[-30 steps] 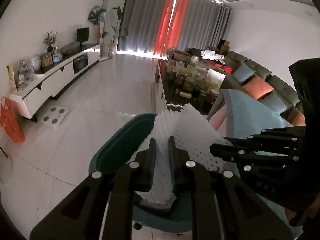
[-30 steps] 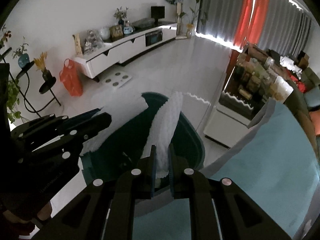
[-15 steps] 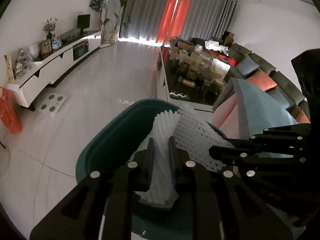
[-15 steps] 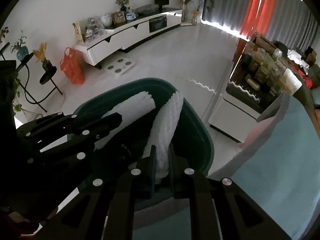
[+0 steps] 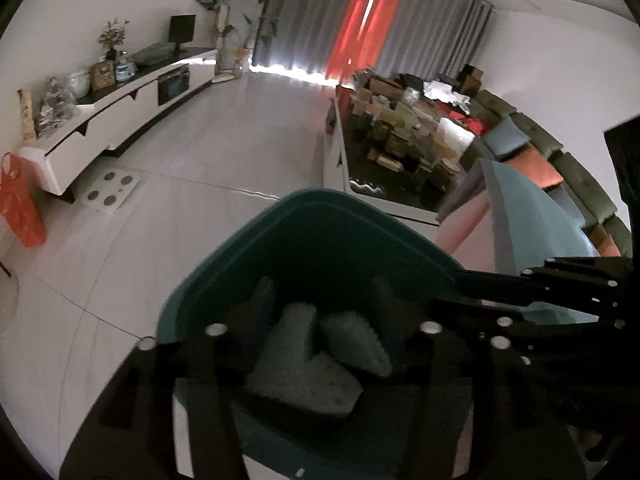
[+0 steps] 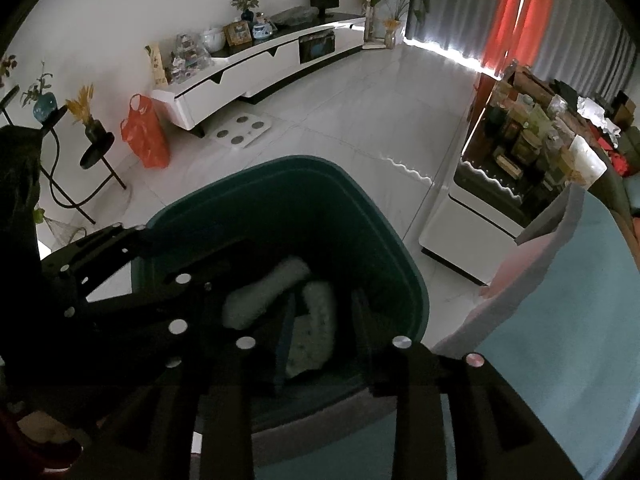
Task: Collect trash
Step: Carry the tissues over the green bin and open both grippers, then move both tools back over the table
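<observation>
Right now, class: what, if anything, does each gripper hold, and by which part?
Nothing. Both grippers' jaws have just been opening: the left gripper and right gripper stand open over the green bin, the white foam netting lying loose inside.

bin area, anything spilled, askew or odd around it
Nothing stands out. The white foam sheet lies crumpled inside the green bin, none over the rim or on the floor. Both claws, left and right, have just been opening and grip nothing.
</observation>
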Demonstrator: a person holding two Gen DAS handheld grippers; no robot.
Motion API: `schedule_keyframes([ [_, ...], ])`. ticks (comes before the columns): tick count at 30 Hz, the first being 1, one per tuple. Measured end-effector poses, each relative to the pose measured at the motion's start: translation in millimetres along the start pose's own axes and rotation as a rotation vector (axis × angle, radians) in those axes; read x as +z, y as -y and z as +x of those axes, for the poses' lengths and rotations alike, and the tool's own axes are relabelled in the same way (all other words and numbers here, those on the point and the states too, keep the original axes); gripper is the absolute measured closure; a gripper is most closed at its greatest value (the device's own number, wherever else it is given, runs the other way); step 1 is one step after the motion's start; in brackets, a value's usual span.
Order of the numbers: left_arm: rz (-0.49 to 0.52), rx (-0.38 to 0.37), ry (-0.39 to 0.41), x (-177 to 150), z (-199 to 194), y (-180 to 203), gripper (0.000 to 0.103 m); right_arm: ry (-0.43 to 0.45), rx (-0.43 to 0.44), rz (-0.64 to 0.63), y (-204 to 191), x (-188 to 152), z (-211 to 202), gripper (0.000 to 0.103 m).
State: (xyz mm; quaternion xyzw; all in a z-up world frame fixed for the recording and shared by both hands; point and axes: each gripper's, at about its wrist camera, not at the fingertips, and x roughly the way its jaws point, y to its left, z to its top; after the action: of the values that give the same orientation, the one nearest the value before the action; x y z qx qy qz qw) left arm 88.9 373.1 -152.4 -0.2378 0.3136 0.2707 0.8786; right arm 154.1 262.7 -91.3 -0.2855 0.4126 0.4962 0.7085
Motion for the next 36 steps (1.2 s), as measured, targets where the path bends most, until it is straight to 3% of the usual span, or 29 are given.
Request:
schedule_keyframes([
  [7, -0.002, 0.045, 0.074, 8.1, -23.4, -9.1, 0.021, 0.052, 0.020, 0.031, 9.5, 0.4, -14.4, 0.052],
  [9, -0.009, 0.071, 0.100, 11.1, -36.2, -13.4, 0.005, 0.085, 0.023, 0.048, 13.1, -0.8, -24.8, 0.043],
  [11, -0.025, 0.079, 0.127, 14.0, -50.1, -18.0, 0.005, 0.108, 0.030, 0.062, 17.2, -1.9, -33.0, 0.039],
  [14, -0.037, 0.093, 0.150, 20.4, -71.6, -17.8, 0.005, 0.155, 0.038, 0.087, 24.0, -6.4, -49.6, 0.022],
  [20, -0.048, 0.134, 0.176, 21.6, -111.6, -14.0, 0.005, 0.246, 0.028, 0.127, 35.2, -22.9, -82.9, 0.012],
  [23, -0.040, 0.079, 0.207, 19.0, -137.1, -3.4, 0.005, 0.284, 0.021, 0.145, 41.0, -31.8, -96.0, 0.006],
  [30, 0.164, 0.036, 0.329, 7.5, -186.5, 52.9, 0.005, 0.397, -0.028, 0.178, 45.9, -67.3, -136.5, 0.007],
  [36, 0.243, -0.050, 0.379, -4.7, -216.5, 97.4, 0.005, 0.513, -0.118, 0.231, 50.5, -113.1, -180.5, 0.007],
])
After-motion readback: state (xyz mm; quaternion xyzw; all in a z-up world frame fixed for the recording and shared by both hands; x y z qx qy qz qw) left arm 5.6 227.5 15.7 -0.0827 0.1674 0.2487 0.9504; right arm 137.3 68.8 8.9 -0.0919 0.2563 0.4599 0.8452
